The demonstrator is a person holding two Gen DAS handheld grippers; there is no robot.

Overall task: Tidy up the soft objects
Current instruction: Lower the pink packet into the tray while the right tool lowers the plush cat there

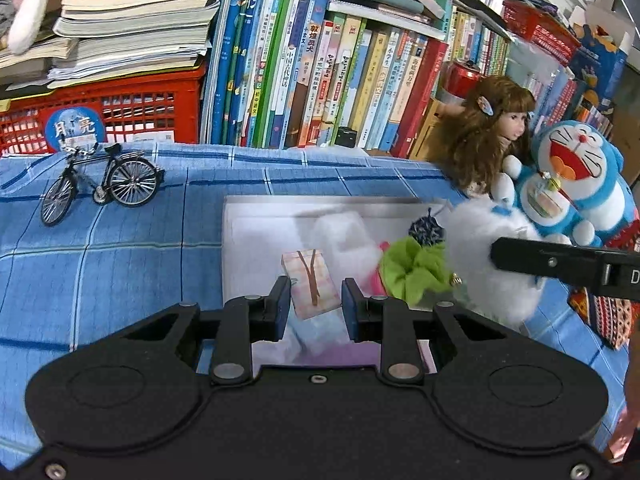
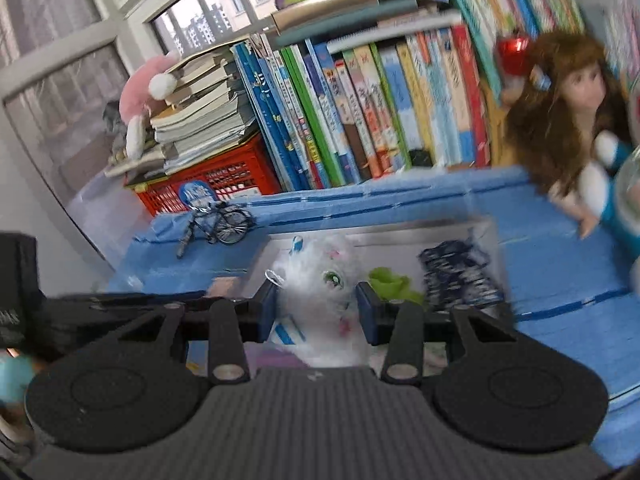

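A clear storage box (image 1: 236, 240) sits on the blue checked cloth. Inside lie a green scrunchie (image 1: 416, 270), a dark blue-and-white scrunchie (image 1: 426, 232) and a white fluffy item (image 1: 340, 236). My left gripper (image 1: 316, 304) is over the box's near side, shut on a small pink plaid pack (image 1: 314, 284). My right gripper (image 2: 316, 300) is shut on a white plush cat (image 2: 320, 284) with green eyes. It holds the white plush cat (image 1: 480, 248) over the box's right edge, one black finger (image 1: 520, 258) lying across it. In the right wrist view the green scrunchie (image 2: 390, 282) shows just past the plush.
A toy bicycle (image 1: 100, 184) stands on the cloth at the left. A long-haired doll (image 1: 488, 136) and a blue Doraemon plush (image 1: 572, 184) lean at the right, with a patterned pouch (image 1: 604, 316) below. Upright books (image 1: 320, 72) and a red crate (image 1: 120, 112) line the back.
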